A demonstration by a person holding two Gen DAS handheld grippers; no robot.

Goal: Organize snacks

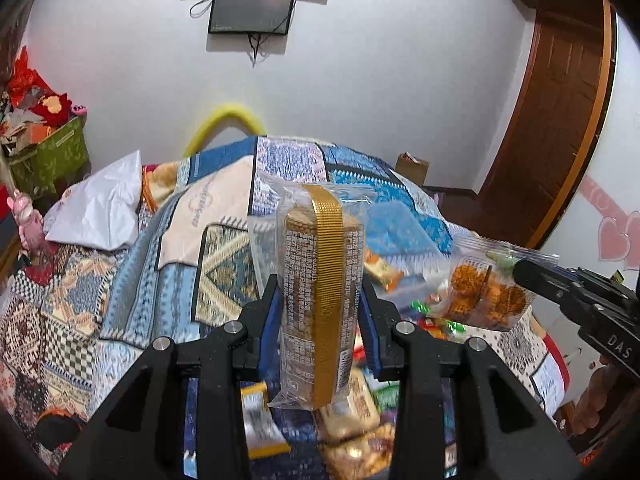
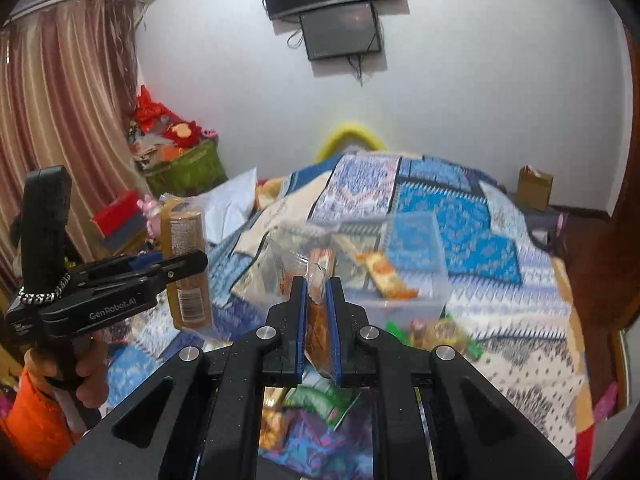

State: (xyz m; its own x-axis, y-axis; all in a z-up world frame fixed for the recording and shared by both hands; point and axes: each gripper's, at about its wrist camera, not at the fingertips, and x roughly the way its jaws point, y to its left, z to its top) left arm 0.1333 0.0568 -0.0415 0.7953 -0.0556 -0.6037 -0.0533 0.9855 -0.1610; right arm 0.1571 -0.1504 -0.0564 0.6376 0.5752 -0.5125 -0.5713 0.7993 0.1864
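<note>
Left wrist: my left tool (image 1: 320, 312) clamps the biscuit roll (image 1: 320, 280), right tool (image 2: 316, 320) pinches the cracker bag (image 2: 316, 312), both lifted over the clear box (image 2: 404, 276) on the bed (image 2: 520, 320), likely for dropping in.

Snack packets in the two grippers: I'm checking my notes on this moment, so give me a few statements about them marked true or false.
1. The left gripper is shut on a tall biscuit roll with a gold strip. True.
2. The right gripper is open with nothing in it. False: it is shut on a clear bag of orange snacks.
3. Both packets are held up off the bed. True.
4. A clear plastic box with packets inside sits on the bed. True.
5. The biscuit roll lies flat in the left gripper. False: it stands roughly upright between the fingers.
6. The screen on the wall shows a bright picture. False: it is dark.
</note>
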